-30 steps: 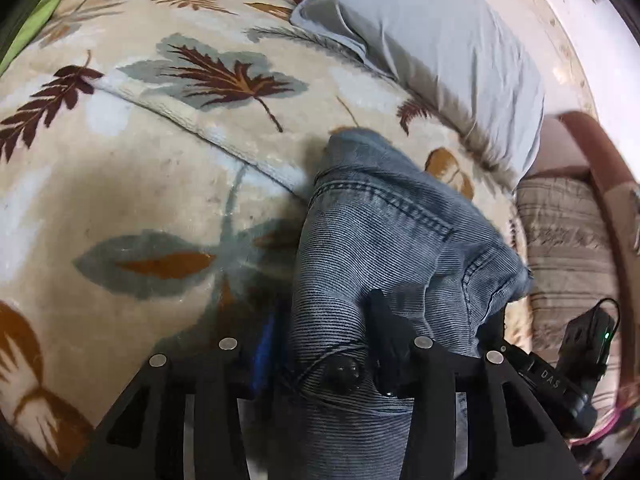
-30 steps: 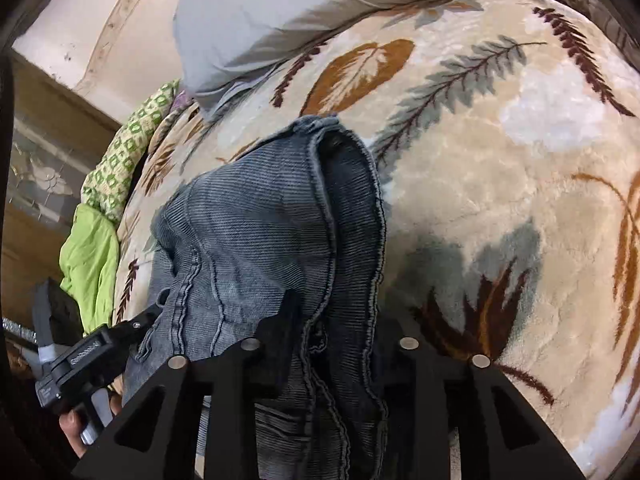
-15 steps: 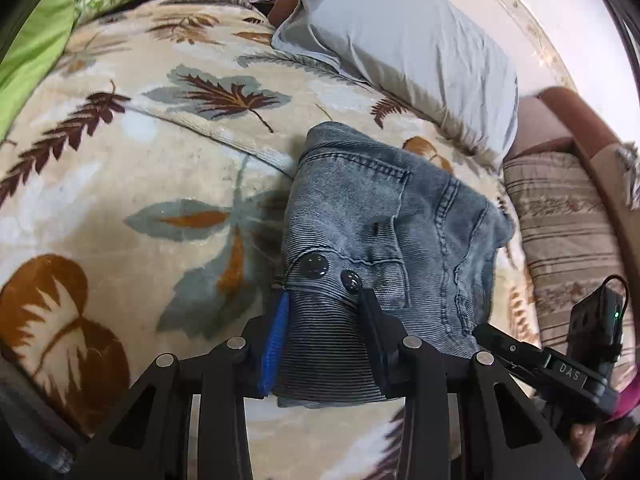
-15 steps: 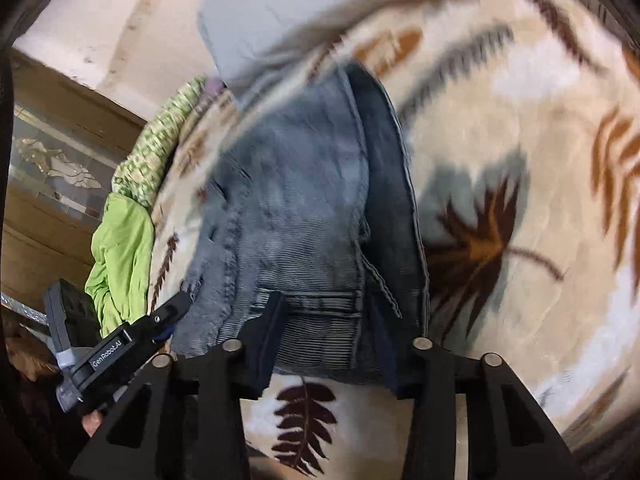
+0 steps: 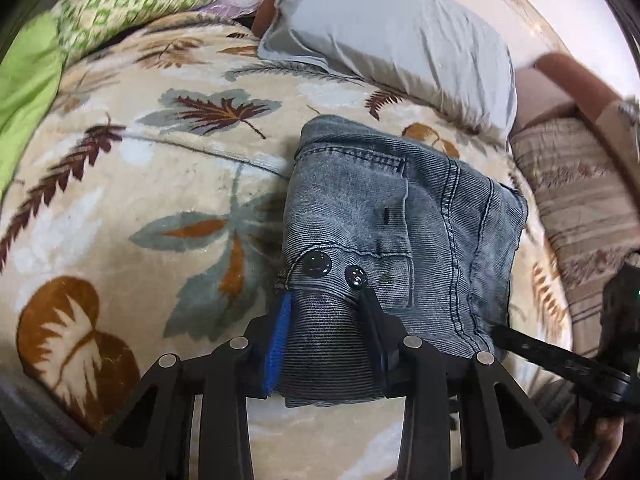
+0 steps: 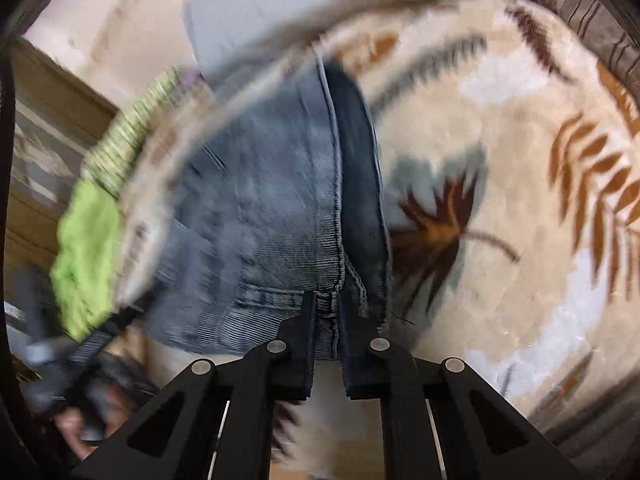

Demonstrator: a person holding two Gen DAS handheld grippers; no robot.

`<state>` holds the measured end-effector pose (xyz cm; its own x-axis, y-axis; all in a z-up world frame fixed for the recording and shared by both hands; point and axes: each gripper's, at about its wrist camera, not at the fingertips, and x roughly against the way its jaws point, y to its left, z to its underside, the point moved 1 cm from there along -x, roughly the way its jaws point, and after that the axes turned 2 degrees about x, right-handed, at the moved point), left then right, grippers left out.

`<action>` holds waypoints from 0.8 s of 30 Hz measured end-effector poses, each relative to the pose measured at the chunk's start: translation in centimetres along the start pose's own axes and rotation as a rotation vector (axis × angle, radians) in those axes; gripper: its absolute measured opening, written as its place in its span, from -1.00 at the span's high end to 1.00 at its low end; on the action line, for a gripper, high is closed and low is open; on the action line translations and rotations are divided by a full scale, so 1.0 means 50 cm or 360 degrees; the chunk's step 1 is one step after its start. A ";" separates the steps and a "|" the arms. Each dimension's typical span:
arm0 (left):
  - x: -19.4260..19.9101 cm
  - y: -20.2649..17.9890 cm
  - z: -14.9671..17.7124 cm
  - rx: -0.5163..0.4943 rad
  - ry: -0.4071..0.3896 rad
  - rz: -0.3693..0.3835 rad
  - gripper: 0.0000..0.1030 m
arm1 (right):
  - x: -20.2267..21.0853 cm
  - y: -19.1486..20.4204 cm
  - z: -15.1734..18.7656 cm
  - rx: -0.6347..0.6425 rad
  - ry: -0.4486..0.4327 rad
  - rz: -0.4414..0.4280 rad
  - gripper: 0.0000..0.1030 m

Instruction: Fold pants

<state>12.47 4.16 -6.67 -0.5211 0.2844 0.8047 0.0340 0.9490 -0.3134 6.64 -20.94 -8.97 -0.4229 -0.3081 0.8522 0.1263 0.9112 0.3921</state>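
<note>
The blue denim pants (image 5: 384, 216) lie folded into a compact stack on the leaf-patterned blanket (image 5: 120, 200), waistband buttons toward me. My left gripper (image 5: 324, 304) has its jaws apart around the near waistband edge, with cloth between them. In the right wrist view, which is blurred, the pants (image 6: 280, 200) lie ahead. My right gripper (image 6: 326, 308) has its jaws narrowly closed on the near hem of the pants. The right gripper also shows in the left wrist view (image 5: 560, 364) at the pants' right side.
A grey pillow (image 5: 400, 40) lies beyond the pants. Green cloth (image 5: 24, 80) sits at the far left. A striped brown cushion (image 5: 580, 200) is at the right. A wooden cabinet (image 6: 36, 120) stands left in the right wrist view.
Both grippers have pulled back toward the near edge and lowered the pants, which now lie flat as a folded stack. The right jaws have narrowed on the hem.
</note>
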 end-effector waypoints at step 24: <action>-0.133 0.061 -0.258 0.0370 0.0140 0.0261 0.24 | -0.010 -0.030 -0.260 -0.0063 -0.0156 -0.0269 0.21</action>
<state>27.02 6.89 -6.47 -0.4483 0.4515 0.7715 -0.0903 0.8358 -0.5416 18.34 -25.70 -5.47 -0.5259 -0.4259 0.7362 0.0807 0.8367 0.5417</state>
